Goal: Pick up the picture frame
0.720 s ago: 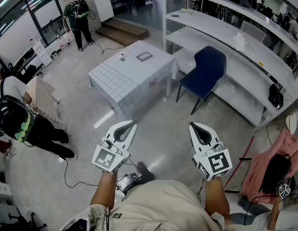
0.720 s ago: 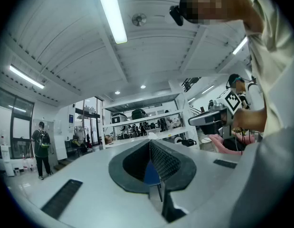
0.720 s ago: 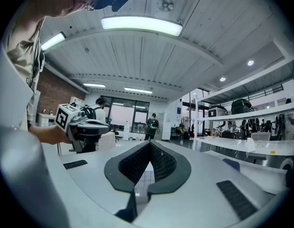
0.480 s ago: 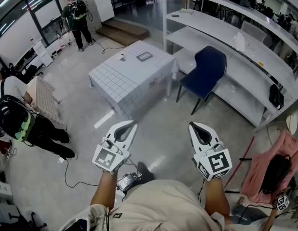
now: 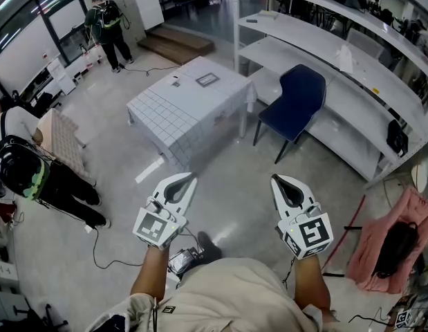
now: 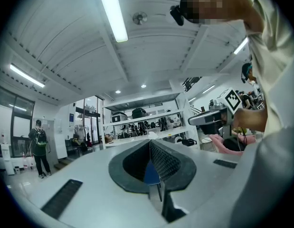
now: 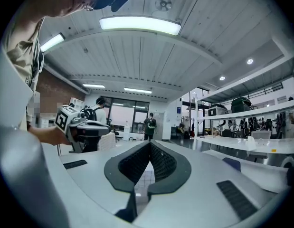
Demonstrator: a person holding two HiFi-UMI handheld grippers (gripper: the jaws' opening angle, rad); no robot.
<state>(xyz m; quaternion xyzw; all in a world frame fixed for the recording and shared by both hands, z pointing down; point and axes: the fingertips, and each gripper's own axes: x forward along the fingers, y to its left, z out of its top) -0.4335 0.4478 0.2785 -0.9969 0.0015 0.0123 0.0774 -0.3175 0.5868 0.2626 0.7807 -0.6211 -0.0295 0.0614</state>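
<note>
A small dark picture frame point(image 5: 207, 80) lies flat on a table under a white checked cloth point(image 5: 179, 113), far ahead of me in the head view. Both grippers hang level over the grey floor, well short of the table. My left gripper point(image 5: 191, 176) is shut with nothing in it, its tips meeting point(image 6: 149, 140). The jaws of my right gripper point(image 5: 275, 179) also meet at the tips point(image 7: 149, 142) and are empty. Through the right gripper's jaw gap I see a strip of the checked cloth point(image 7: 146, 177).
A blue chair point(image 5: 294, 102) stands right of the table, by long white shelving point(image 5: 338, 54). A person in black point(image 5: 34, 178) crouches at the left; another stands at the back point(image 5: 106, 26). A cable point(image 5: 103, 254) trails on the floor, and pink cloth point(image 5: 393, 241) lies at the right.
Neither gripper has moved. The person at the back has stepped slightly, and the person by the pink cloth at the lower right has dropped out of view.
</note>
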